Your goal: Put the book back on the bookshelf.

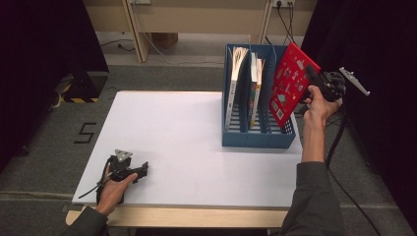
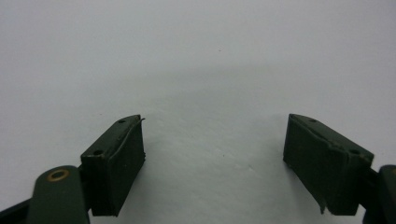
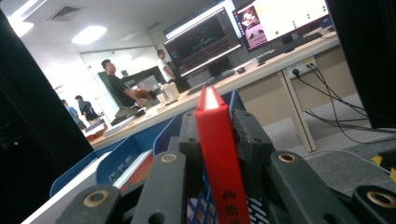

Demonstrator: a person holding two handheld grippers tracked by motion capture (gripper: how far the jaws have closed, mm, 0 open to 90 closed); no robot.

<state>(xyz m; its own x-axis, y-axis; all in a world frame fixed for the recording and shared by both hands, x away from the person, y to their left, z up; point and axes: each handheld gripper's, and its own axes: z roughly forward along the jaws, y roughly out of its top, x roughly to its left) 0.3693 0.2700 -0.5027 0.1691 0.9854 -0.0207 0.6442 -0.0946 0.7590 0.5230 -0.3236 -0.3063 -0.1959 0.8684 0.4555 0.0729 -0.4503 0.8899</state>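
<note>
Gripping a thin red hardcover book by its spine edge, the right gripper held it tilted over the right-hand end of the blue plastic slotted file rack, which stood at the far right of the white bench. In the right gripper view the black fingers were pressed in on either side of the red book, closed as far as the cover allowed, with the spine running up between them and the blue rack just behind.

By the look of it, the work was the filing of books into the rack, and it was well along but not finished. Two slots already held a book each: a pale one with fanned pages in the left slot and a white one with a colourful spine in the middle. The red book's lower corner sat low at the rack's right-hand slot, while its upper part leaned out to the right, above the rim; whether the bottom edge rested on the rack floor could not be told. What seemed left was to bring it upright, lower it home and let go.

The left gripper rested at the near left corner of the bench, its fingers spread wide over bare white surface with nothing between them.
</note>
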